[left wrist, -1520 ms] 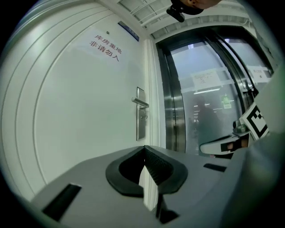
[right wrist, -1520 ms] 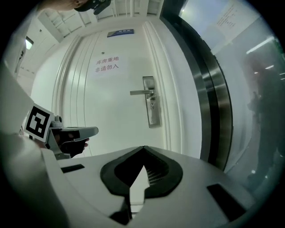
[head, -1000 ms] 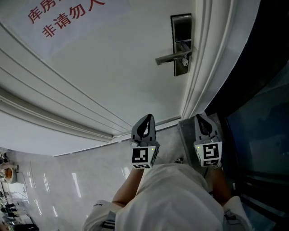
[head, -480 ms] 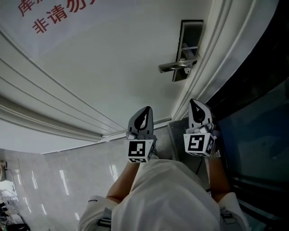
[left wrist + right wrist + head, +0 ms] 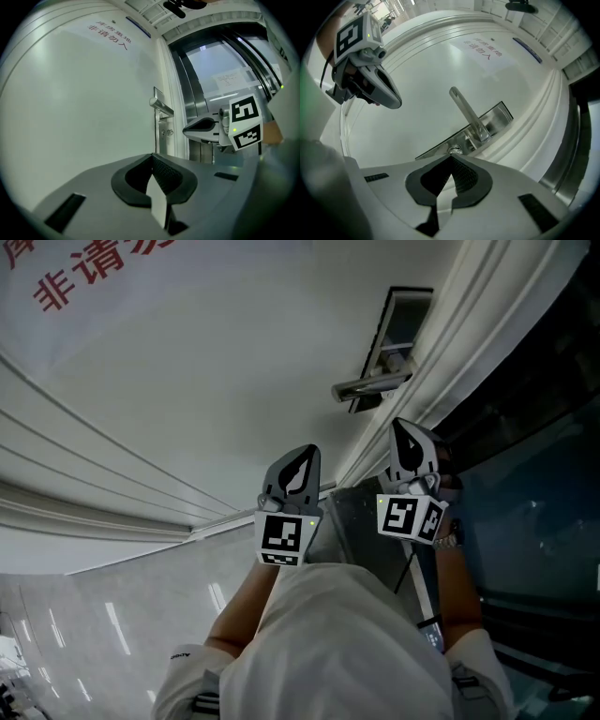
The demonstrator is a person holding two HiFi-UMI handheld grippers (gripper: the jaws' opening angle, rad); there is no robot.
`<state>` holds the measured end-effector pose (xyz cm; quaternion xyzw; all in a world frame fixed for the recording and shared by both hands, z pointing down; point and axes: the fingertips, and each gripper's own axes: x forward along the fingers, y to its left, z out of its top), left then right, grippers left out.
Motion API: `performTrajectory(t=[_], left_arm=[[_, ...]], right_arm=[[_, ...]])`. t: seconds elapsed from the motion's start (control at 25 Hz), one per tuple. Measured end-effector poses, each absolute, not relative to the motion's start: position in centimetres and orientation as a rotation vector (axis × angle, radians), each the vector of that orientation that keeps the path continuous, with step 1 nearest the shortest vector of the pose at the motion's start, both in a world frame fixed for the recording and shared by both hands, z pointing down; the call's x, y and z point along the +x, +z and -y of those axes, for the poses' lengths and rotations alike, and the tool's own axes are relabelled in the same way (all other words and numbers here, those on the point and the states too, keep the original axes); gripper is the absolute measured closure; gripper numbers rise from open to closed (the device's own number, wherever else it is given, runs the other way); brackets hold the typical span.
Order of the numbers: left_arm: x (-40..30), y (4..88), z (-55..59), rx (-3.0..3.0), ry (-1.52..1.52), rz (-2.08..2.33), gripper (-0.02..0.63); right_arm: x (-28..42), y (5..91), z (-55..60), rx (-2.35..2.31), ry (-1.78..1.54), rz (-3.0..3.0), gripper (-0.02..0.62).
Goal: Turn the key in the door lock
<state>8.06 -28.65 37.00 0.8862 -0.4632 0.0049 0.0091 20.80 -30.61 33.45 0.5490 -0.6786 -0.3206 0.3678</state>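
The key [image 5: 454,150] sits in the lock plate [image 5: 487,123], just under the handle [image 5: 466,115], on the white door [image 5: 187,381]. It is small and shiny.

The right gripper [image 5: 451,157] points at the key and is near the handle, but it does not touch anything. Its fingers are clenched tight with nothing in them. The left gripper [image 5: 152,157] is a bit farther from the handle. Its fingers are clenched and empty too.

What could go wrong? I think the right fingers must open before they reach the key. If they stay clenched, they will just bump it. The key is tiny, so the fingers could slip off it or pinch only its edge. Then it will not turn. A hard twist at a slant might bend the key.

The handle sticks out from the door right over the key. It stands in the way. The gripper could knock it when it comes in or when it rolls.

The door frame [image 5: 469,315] is close on the far side of the handle, so there is little room there. The left gripper hangs beside the right one and could bump it.

Far from the handle, a sign [image 5: 84,273] with red letters is on the door.
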Motion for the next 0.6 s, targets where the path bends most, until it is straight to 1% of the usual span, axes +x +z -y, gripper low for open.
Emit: performTrajectory(t=[0.28,0.32,0.48,0.6], left_arm=[[7.1,36.1,29.8,2.833,0.01,1.428,0.598],[7.1,36.0,29.9,2.835,0.004,1.427,0.598],[6.7,36.0,30.0,2.83,-0.005,1.414,0.597],[6.5,36.2,30.3,2.821,-0.013,1.411,0.598]], right_arm=[[20.4,33.5,32.8,1.383,-0.888,1.593,0.606],[20.4,33.7,33.0,1.374,-0.873,1.588,0.598],[20.4,34.2,33.8,1.339,-0.856,1.561,0.527],[20.2,34.3,34.6,1.319,-0.88,1.536,0.501]])
